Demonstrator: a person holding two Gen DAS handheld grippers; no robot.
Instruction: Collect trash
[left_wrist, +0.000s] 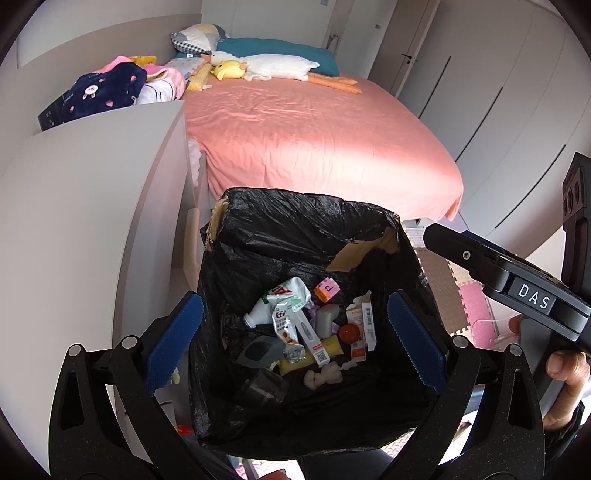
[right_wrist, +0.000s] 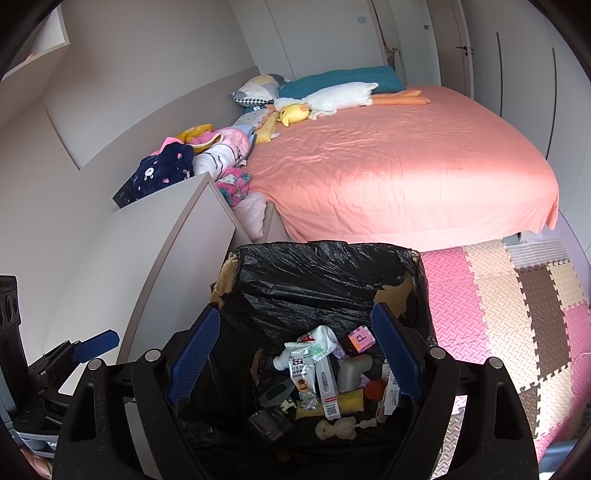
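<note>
A cardboard bin lined with a black bag (left_wrist: 280, 206) stands on the floor beside the bed. Several pieces of trash (left_wrist: 295, 325) lie in it: a white bottle, crumpled wrappers, small boxes, a red cap, a pink block. My left gripper (left_wrist: 295, 339) hangs open above the bin's mouth, nothing between its blue pads. In the right wrist view my right gripper (right_wrist: 295, 358) is also open and empty over the same bin (right_wrist: 325, 266) and trash (right_wrist: 317, 380). The right gripper's black finger (left_wrist: 461, 251) shows at the right, held by a hand (left_wrist: 565, 373).
A bed with a pink sheet (left_wrist: 314, 129) lies behind the bin, with plush toys and pillows at its head. A white cabinet (left_wrist: 92, 203) stands to the bin's left. Foam floor mats (right_wrist: 517, 314) cover the floor on the right. Wardrobe doors (left_wrist: 498, 110) line the right wall.
</note>
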